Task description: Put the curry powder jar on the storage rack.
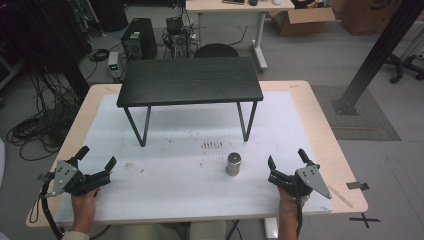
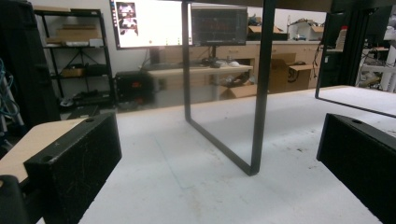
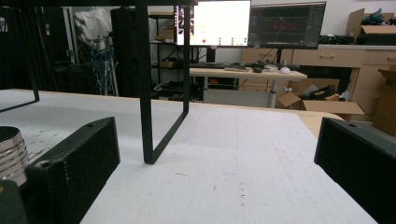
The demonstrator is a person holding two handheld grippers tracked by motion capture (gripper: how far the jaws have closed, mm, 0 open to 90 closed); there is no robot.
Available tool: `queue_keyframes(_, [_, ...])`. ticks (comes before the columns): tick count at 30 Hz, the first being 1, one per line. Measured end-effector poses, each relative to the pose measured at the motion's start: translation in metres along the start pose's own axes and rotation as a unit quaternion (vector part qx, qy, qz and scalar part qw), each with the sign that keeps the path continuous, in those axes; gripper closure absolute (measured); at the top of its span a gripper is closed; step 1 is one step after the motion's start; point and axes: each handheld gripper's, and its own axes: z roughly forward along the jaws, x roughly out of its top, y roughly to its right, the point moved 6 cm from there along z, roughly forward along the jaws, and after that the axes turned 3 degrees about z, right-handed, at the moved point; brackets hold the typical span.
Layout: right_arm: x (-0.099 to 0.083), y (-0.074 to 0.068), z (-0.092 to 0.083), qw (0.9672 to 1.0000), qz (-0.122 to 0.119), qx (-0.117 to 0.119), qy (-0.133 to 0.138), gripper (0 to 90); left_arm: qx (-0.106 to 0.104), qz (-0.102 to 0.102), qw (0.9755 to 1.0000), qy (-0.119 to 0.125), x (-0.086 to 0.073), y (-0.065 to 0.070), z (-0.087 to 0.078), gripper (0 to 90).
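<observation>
A small silver metal cylinder (image 1: 233, 164) stands upright on the white mat (image 1: 190, 185), front centre; its ribbed side (image 3: 10, 151) shows at the left edge of the right gripper view. My right gripper (image 1: 287, 161) rests open just right of it, with nothing between the jaws. My left gripper (image 1: 96, 157) lies open at the mat's front left, also holding nothing. A black low table (image 1: 190, 80) on thin metal legs stands behind them; one leg frame (image 2: 254, 140) shows ahead of the left gripper and another leg frame (image 3: 147, 135) ahead of the right.
The wooden table edge (image 1: 345, 170) borders the mat at the right. Small dark specks (image 1: 212, 145) lie on the mat in front of the low table. Beyond are a desk (image 1: 240, 6), cardboard boxes, a computer tower (image 1: 138, 39) and floor cables.
</observation>
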Motion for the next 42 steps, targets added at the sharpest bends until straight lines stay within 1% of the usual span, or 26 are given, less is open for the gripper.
queue_keyframes(7, [0.000,0.000,0.001,1.0000,0.000,0.000,-0.003,0.0,0.000,0.000,1.0000,0.000,0.000,0.000,0.000,0.2])
queue_keyframes(24, [0.000,0.000,0.000,1.0000,0.001,-0.001,0.002,0.0,0.000,0.000,1.0000,0.001,0.000,0.000,0.000,0.2])
queue_keyframes(33, [0.001,0.001,0.001,1.0000,0.004,0.002,-0.004,0.3,0.000,0.000,1.0000,0.000,0.000,0.000,0.000,0.2])
queue_keyframes(40, [0.010,-0.002,0.002,1.0000,0.000,0.008,0.003,0.5,0.000,0.000,1.0000,0.000,0.000,0.000,0.000,0.2])
queue_keyframes(42, [0.011,-0.002,0.002,0.9999,-0.001,0.011,-0.001,0.6,0.000,0.000,1.0000,0.000,0.000,0.000,0.000,0.2])
